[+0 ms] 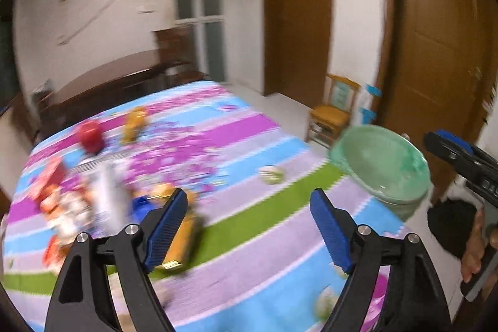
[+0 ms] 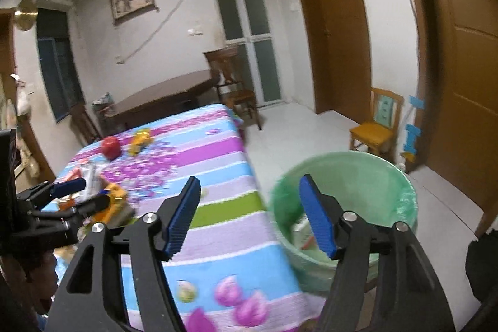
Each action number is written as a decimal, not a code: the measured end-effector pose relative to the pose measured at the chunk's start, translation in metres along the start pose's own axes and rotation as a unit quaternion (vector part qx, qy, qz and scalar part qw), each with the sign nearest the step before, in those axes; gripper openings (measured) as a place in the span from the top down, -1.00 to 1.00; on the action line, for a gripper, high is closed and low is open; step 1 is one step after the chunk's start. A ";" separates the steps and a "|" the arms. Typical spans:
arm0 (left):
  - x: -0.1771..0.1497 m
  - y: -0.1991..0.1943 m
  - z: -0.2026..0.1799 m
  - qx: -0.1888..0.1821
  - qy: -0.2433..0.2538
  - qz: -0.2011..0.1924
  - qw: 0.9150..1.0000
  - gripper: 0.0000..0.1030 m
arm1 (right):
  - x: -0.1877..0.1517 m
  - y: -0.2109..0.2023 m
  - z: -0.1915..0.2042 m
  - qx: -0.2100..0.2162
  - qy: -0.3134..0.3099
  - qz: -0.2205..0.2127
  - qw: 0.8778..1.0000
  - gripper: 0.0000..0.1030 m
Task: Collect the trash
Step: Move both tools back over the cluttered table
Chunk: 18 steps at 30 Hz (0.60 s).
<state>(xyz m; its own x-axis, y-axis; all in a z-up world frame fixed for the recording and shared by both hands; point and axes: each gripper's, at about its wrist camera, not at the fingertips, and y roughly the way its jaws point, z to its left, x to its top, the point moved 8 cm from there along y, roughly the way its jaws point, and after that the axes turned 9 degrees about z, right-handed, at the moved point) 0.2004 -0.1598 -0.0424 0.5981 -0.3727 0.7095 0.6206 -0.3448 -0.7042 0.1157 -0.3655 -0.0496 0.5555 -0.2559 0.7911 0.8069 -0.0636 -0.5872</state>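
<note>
Both claws empty, jaws apart: left claw (image 1: 249, 226), right claw (image 2: 250, 215). Bin (image 2: 389, 176) at 3 o'clock off the bed (image 2: 218, 207). Wrappers (image 1: 62, 201) at 9 o'clock. Judged: between pickups; next, reach wrappers.

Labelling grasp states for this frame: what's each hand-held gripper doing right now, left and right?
Left hand-held gripper: open, nothing between its blue-padded fingers.
Right hand-held gripper: open, empty, above the edge of the green-lined round trash bin.
</note>
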 end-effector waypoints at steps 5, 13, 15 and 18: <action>-0.018 -0.042 0.050 0.029 -0.030 -0.022 0.999 -0.66 | 0.010 -0.026 0.031 0.004 -0.032 -0.029 0.999 -0.47; -0.041 -0.061 0.081 0.070 -0.051 -0.030 0.996 -0.74 | 0.011 -0.028 0.051 0.025 -0.043 -0.036 0.998 -0.59; -0.042 -0.061 0.088 0.084 -0.057 -0.030 0.994 -0.74 | 0.008 -0.018 0.059 0.039 -0.043 -0.024 0.998 -0.59; -0.048 -0.062 0.104 0.096 -0.080 -0.028 0.992 -0.74 | 0.002 -0.001 0.080 0.057 -0.061 -0.006 0.996 -0.59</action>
<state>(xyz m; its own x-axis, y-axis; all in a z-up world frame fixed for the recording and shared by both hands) 0.1862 -0.0310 -0.0303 0.6228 -0.2112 0.7533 0.7315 -0.1844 -0.6565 0.1320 -0.2890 -0.0331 0.5598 -0.1356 0.8175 0.8278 0.0457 -0.5592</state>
